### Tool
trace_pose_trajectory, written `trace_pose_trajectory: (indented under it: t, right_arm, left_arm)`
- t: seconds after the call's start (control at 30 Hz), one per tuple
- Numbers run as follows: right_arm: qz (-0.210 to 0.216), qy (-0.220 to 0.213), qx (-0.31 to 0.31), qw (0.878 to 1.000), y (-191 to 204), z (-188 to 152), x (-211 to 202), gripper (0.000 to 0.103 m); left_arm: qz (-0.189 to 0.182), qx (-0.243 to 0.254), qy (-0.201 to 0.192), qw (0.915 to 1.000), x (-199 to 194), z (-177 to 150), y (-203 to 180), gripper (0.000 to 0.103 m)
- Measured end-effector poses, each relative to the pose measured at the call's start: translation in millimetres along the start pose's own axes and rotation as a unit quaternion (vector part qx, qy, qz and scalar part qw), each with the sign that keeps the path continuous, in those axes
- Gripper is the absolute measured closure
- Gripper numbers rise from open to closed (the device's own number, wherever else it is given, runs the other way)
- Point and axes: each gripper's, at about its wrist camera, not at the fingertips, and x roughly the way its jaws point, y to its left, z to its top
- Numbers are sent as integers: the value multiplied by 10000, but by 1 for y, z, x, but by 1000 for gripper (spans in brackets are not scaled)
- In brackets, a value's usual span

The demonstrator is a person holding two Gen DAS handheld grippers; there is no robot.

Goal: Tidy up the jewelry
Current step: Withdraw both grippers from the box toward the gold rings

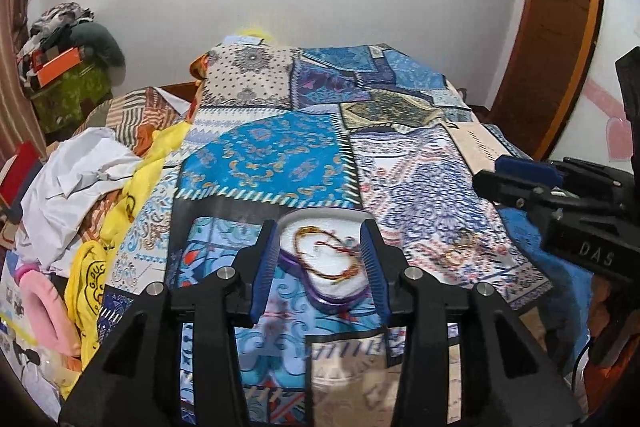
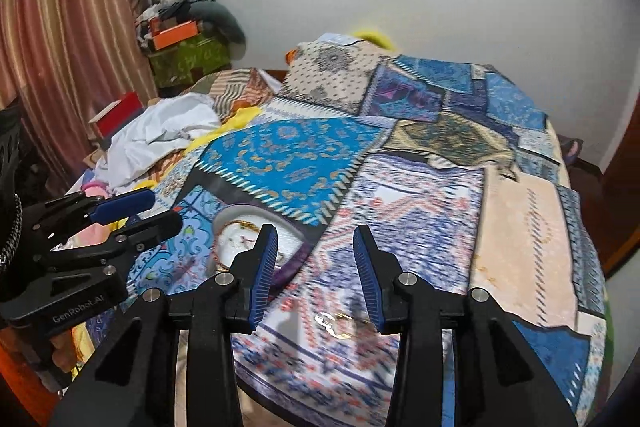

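patchwork blue bedspread (image 2: 400, 187) carries loose gold rings (image 2: 340, 323) between the open right hand-held gripper (image 2: 316, 275) fingers. open left hand-held gripper (image 1: 320, 263) frames the purple-rimmed white jewelry tray (image 1: 344, 279), left of them.

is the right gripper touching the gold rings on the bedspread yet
Apart. The right wrist view shows the open right gripper with the gold rings lying between its fingers, patterned bedspread visible on both sides.

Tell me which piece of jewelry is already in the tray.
The red-and-gold thread bracelet: it lies inside the purple-rimmed white tray. The gold rings lie loose on the bedspread, outside it.
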Motion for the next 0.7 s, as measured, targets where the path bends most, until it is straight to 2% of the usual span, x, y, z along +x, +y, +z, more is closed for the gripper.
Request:
trace_pose_trajectory:
  t: [0.4,0.7]
  right_arm:
    - [-373,-71,492,9981,-53,-20,-27,60]
    - [-367,132,670,9970,-73,-40,-24,60]
  left_arm:
    - [-305,367,232,9986,12,-1,-52,62]
    - [-451,483,745,9950,44,-18,-73,62]
